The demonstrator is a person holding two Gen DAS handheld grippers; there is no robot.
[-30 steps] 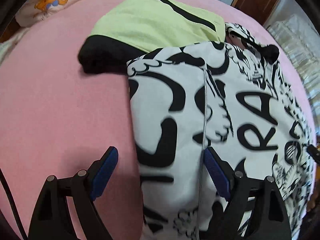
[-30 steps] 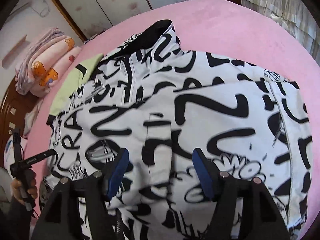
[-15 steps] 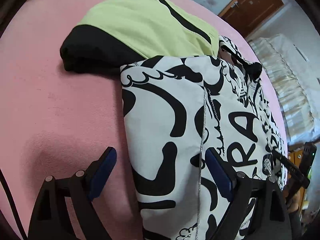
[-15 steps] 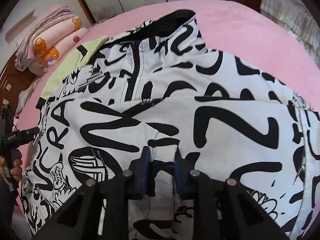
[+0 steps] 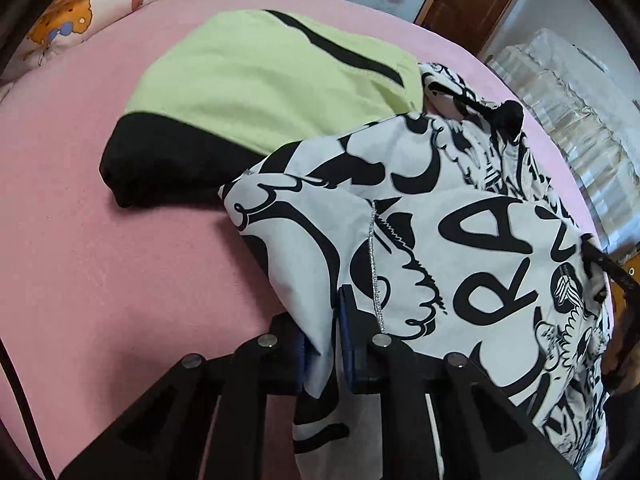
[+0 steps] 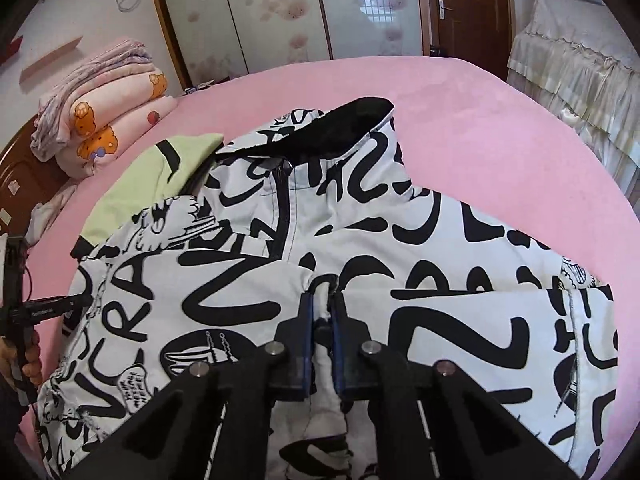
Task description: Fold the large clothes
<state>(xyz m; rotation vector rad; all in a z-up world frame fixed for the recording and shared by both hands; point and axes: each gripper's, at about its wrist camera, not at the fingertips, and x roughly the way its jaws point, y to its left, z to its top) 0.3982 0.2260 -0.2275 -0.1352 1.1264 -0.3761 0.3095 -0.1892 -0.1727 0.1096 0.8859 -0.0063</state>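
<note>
A white jacket with black lettering lies spread on the pink bed, its black-lined collar at the far end. My right gripper is closing its jaws, and a bunched fold of the jacket's front is pinched between the blue pads. In the left wrist view the jacket's left edge is raised off the bed. My left gripper is closing its jaws, and that edge is pressed between them. A lime-green and black garment lies partly under the jacket.
Folded pink bear-print blankets are stacked at the bed's far left. Wardrobe doors and a brown door stand behind. Cloth-covered furniture is at the right. A hand holds the left gripper at the bed's near left.
Both grippers went from wide open to clamped on the jacket, the right one first. The jacket's left edge has bunched and lifted. The right view swung up toward the collar.
</note>
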